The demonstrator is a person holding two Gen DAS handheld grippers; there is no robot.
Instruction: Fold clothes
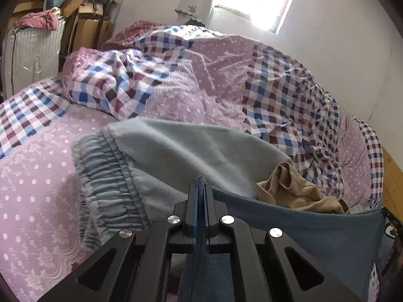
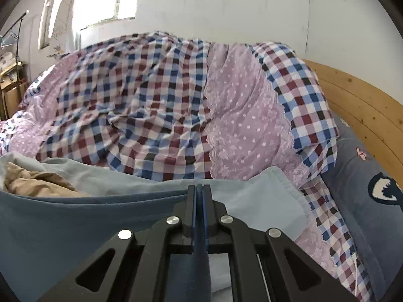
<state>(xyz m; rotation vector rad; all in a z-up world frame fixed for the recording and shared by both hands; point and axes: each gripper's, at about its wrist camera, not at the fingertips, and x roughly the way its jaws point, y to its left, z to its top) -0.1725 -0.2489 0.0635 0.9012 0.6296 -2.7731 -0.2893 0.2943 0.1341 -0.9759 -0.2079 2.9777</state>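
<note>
The left gripper (image 1: 201, 183) had its jaws pressed together on a thin edge of the dark blue garment (image 1: 314, 231), the cloth running down between the blue pads. The right gripper (image 2: 200, 191) was clamped the same way on the same dark blue garment (image 2: 63, 226). Between the two, the edge of the cloth hung in a shallow, taut line, which I took as the reason for the twin hold: two pinched points kept the edge straight and lifted, so the piece could be laid over or spread evenly. Whether this was an opening lift or a late fold being carried across, I could not say.

Just past that held edge lay a pale blue pair of trousers (image 1: 191, 148) with a gathered elastic waistband (image 1: 105, 173) toward the left, and its far end reaching toward the right tongs. A crumpled tan garment (image 1: 299, 191) sat on the pale blue cloth just behind the dark blue edge, between the two grippers.

All of it rested on a bed with a lilac dotted sheet (image 1: 32, 188). A rumpled checked quilt (image 2: 141, 100) was heaped toward the wall, seemingly pushed back to leave a flat space. A wooden headboard (image 2: 362, 100) and a blue pillow (image 2: 365, 176) closed off the right side.
</note>
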